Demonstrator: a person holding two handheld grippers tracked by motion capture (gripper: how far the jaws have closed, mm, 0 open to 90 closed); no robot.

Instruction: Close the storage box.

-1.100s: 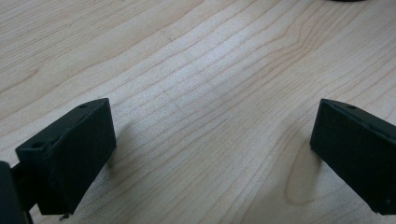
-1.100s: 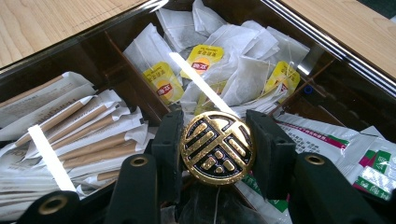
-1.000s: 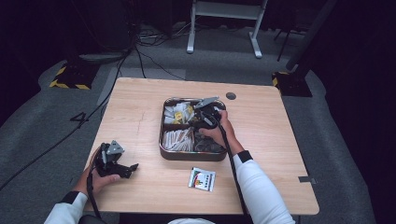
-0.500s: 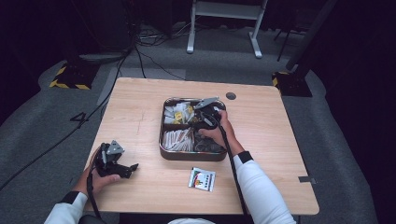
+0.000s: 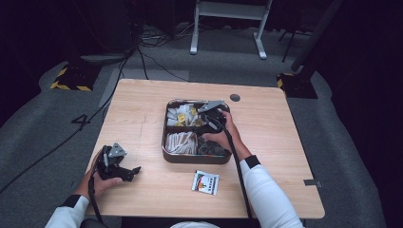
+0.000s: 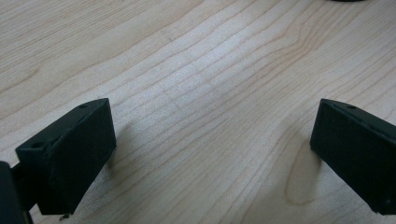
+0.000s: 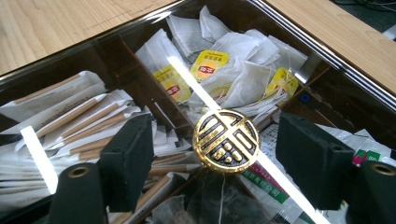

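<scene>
- Step in hand, by my reading: the right gripper (image 7: 224, 158) is hovering with jaws wide apart on either side of the round gold knob (image 7: 227, 141) of the glass lid on the dark compartmented tea box (image 5: 169, 142), centre of high view; nothing gripped yet.
- Next move likely calls for closing squarely on the knob, then lifting straight up.
- The left gripper (image 6: 210, 154) is gaping wide, empty, over the bare pale wooden table (image 6: 196, 70) at lower left of high view.

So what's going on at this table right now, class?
A person holds a gripper in each hand. The right gripper hangs open over a glass-lidded box of tea bags and sachets, its jaws either side of the lid's round gold knob, not yet closed on it. The left gripper rests open on the wooden table.
</scene>
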